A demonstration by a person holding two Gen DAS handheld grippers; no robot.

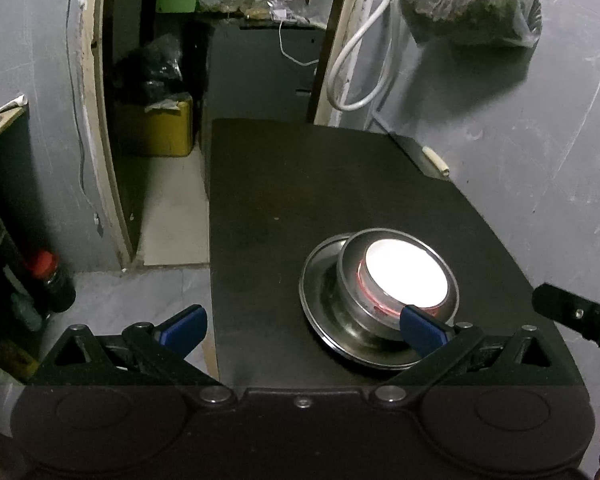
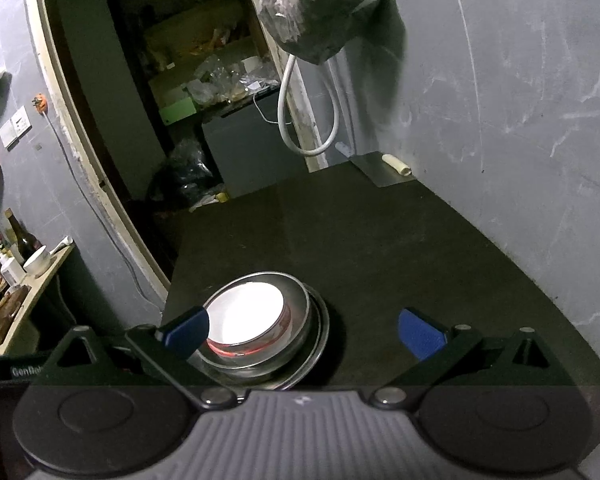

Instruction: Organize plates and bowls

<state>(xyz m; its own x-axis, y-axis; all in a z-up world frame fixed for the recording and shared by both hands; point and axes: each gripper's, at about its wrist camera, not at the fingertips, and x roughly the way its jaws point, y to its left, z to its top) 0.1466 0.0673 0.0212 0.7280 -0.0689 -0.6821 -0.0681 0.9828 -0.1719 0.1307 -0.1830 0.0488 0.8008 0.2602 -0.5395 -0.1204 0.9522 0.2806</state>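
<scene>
Both grippers stand with their blue-padded jaws spread wide and nothing between them. Seen from the left gripper, a stack of dishes sits on the dark table just ahead of its right finger, which overlaps the stack's near edge; whether it touches cannot be told. At the bottom is a shallow steel plate, on it a steel bowl set off-centre toward the far right, and inside that a white bowl with a reddish rim, glaring under the light. From the right gripper the same stack lies ahead-left, behind its left finger.

Only the left view shows a yellow container through the doorway, a red-capped bottle and the other gripper's black tip. Only the right view shows wall switches and a side shelf carrying bottles and a white cup.
</scene>
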